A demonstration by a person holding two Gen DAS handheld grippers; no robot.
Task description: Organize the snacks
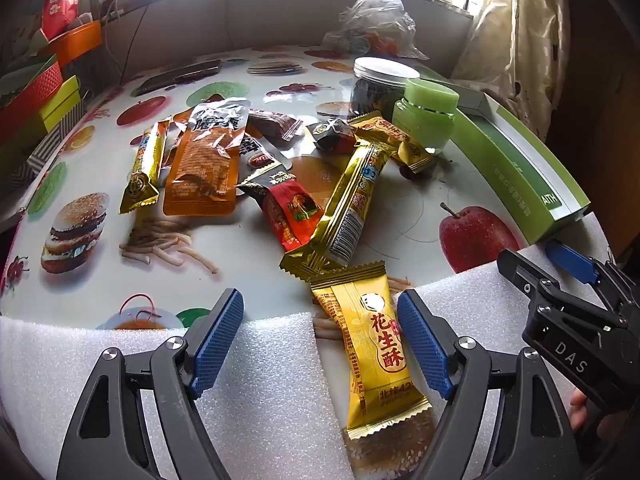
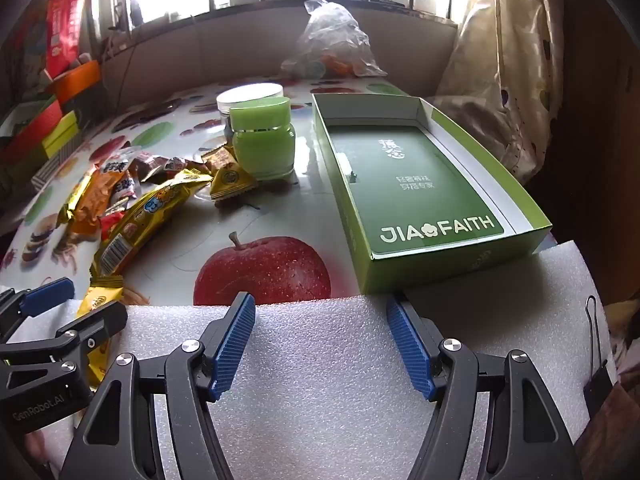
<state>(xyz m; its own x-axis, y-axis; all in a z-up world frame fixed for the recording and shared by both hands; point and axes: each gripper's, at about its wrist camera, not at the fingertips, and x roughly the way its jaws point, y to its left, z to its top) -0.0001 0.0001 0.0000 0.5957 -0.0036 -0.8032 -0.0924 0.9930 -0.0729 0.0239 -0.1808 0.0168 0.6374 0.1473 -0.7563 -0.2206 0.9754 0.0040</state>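
A pile of snack packets lies on the fruit-print table: an orange pouch [image 1: 204,164], a long gold bar [image 1: 348,200], a red packet [image 1: 290,210] and several smaller ones. A yellow peanut-candy packet [image 1: 370,344] lies at the near edge, between the open fingers of my left gripper [image 1: 320,328], untouched. My right gripper [image 2: 320,328] is open and empty above white foam, facing an open green box [image 2: 416,192] that holds only its printed liner. The snack pile also shows at the left of the right wrist view [image 2: 132,208].
A green jar [image 2: 262,142] and a white-lidded jar [image 1: 380,84] stand between the pile and the box. A plastic bag [image 2: 332,44] sits at the back. Coloured boxes [image 1: 36,92] line the left. White foam sheets [image 2: 320,380] cover the near edge.
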